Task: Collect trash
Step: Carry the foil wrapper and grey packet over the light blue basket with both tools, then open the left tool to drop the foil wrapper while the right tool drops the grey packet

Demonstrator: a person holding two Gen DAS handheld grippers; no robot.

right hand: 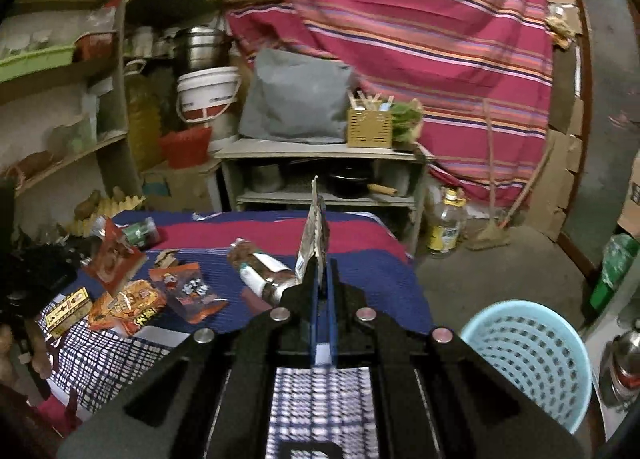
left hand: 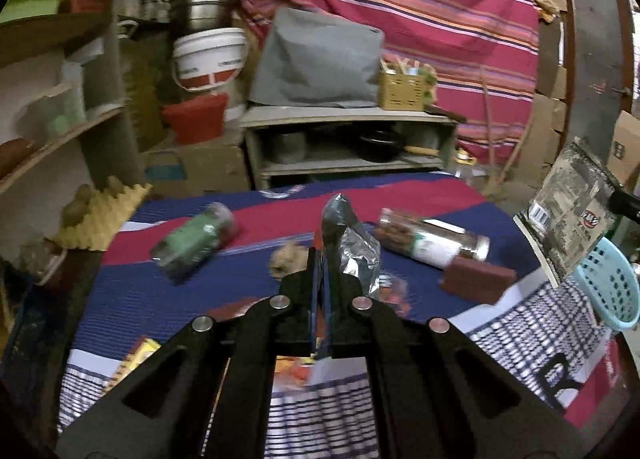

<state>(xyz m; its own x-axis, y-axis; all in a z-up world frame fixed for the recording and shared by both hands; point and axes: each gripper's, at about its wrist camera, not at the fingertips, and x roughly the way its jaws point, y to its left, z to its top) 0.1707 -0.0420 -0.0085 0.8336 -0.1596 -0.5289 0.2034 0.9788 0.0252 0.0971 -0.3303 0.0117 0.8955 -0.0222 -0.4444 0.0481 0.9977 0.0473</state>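
Cluttered shelves (left hand: pixel 60 107) fill the left wall, a grey cabinet (left hand: pixel 344 147) stands behind, and a red striped cloth (left hand: pixel 420 19) hangs across the back. Closest to both cameras is the desk (left hand: pixel 168 299), under a blue, red and checked cover; its far edge runs just before the cabinet, and its right edge drops to open bare floor (right hand: pixel 500 271).

On the desk, from the left, the right wrist view shows four flat snack packets: a yellow one (right hand: pixel 66 311), a red one (right hand: pixel 114 255), an orange one (right hand: pixel 128 309) and a dark-printed red one (right hand: pixel 188 291). Two jars lie on their sides, a green one (left hand: pixel 196 235) and a brown-filled one (left hand: pixel 432 239), with a maroon block (left hand: pixel 476 279) just beside the latter.

The left hand-held gripper (left hand: pixel 320 259) is clamped on a silver foil wrapper (left hand: pixel 356 247), raised off the desk. The right hand-held gripper (right hand: pixel 320 267) pinches a grey printed packet (right hand: pixel 316 227), edge-on. One light blue basket (right hand: pixel 532 359) stands off the right edge.
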